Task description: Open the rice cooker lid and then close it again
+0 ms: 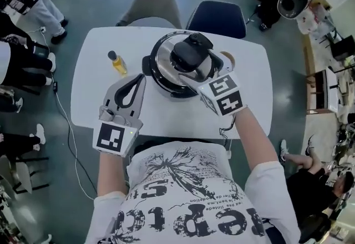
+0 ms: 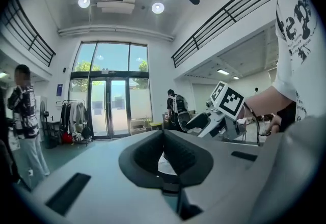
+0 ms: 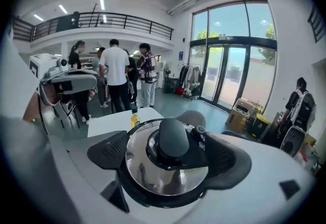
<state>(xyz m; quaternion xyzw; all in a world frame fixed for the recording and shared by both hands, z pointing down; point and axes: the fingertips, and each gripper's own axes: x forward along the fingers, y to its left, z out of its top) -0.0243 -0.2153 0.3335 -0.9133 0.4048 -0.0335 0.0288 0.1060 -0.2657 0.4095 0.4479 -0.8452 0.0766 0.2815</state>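
The rice cooker point(image 1: 161, 79) stands in the middle of the white table point(image 1: 100, 49), its shiny lid point(image 3: 153, 174) down and a black handle point(image 3: 173, 139) on top. My right gripper point(image 1: 186, 65) reaches over the lid from the front right. Its jaws stand wide on either side of the handle, right gripper point(image 3: 170, 157) open, pads clear of it. My left gripper point(image 1: 141, 77) hovers at the cooker's front left, pointing level, with its fingertips together and nothing between them. In the left gripper view, the left gripper point(image 2: 163, 134) looks past the table into the hall.
A small bottle of yellow liquid point(image 1: 117, 62) stands left of the cooker. Two chairs point(image 1: 219, 18) point(image 1: 150, 7) are at the table's far side. People stand on the floor at the left point(image 1: 22, 65). A cable runs across the floor there.
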